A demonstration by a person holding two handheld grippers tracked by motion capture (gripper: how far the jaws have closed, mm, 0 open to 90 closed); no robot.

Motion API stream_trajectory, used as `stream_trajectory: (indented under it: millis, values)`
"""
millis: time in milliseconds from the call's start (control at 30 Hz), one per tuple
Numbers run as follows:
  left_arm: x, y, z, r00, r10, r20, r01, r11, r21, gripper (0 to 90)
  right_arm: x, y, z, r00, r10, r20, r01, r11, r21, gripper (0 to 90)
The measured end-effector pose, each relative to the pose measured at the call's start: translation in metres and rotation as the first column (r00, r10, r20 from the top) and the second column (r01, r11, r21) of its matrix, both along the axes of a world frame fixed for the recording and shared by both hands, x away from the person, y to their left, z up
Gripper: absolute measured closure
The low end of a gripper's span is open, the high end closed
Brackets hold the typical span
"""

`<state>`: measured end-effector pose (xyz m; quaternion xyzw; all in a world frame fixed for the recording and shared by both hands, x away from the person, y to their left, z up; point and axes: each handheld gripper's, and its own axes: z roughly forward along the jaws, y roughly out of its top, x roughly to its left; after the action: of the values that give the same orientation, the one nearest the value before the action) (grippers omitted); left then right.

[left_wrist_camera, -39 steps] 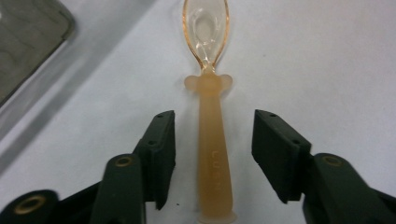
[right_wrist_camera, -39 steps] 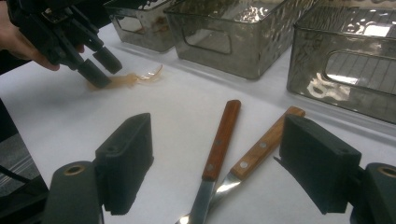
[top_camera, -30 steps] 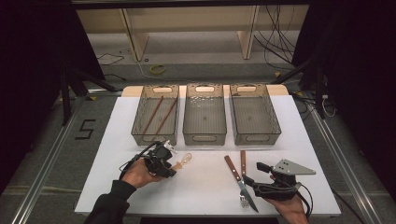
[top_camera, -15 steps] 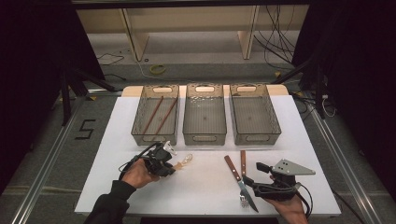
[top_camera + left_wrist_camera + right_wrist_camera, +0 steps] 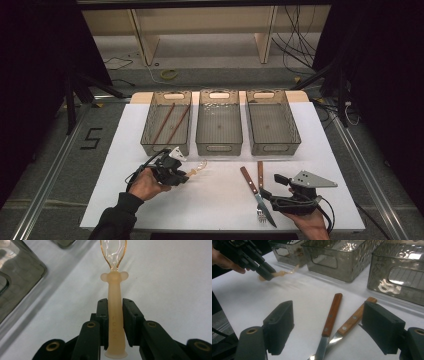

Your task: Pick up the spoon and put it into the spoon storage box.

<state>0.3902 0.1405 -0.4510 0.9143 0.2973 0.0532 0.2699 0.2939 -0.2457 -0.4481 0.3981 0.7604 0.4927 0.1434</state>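
Right claw (image 5: pixel 328 332): jaws wide apart, nothing gripped; parked at the near right edge of the counter (image 5: pixel 220 202), over the cutlery.
Knife (image 5: pixel 256 194) and fork (image 5: pixel 260 189): wooden handles, flat on the counter, blades crossing between the right claw's jaws; untouched.
Left claw (image 5: pixel 115 322): jaws just closed in, now clamped on the spoon handle, both pads pressing its sides.
Spoon (image 5: pixel 114 312): translucent orange plastic, clear bowl pointing away from the claw; lying loose between wider jaws one second ago, now gripped near the handle's end; at the near left of the counter, just in front of the left bin.
Meaning for the work: grasp judged complete; lift and transfer to a bin judged next.
Left bin (image 5: pixel 168 122): smoked clear plastic, two brown chopsticks (image 5: pixel 170 122) inside.
Middle bin (image 5: pixel 219 121), right bin (image 5: pixel 272 121): no contents made out.
Writing: faint embossed letters along the spoon handle, too soft to read; a mark shaped like a "5" (image 5: pixel 92 138) on the floor left of the counter.
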Motion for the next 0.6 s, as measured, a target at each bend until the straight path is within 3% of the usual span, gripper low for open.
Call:
stream_trajectory:
  millis: [300,600]
  values:
    - [-0.001,0.0,0.012,0.9997,0.007,0.023,-0.006,0.9969,-0.079,75.7,0.0,0.0,0.0,1.0,-0.002,-0.002,0.002,1.0,0.001,26.6]
    - [0.002,-0.001,0.028,0.9987,0.017,0.049,-0.009,0.9875,-0.158,75.6,0.0,0.0,0.0,1.0,-0.005,-0.004,0.005,1.0,0.003,26.6]
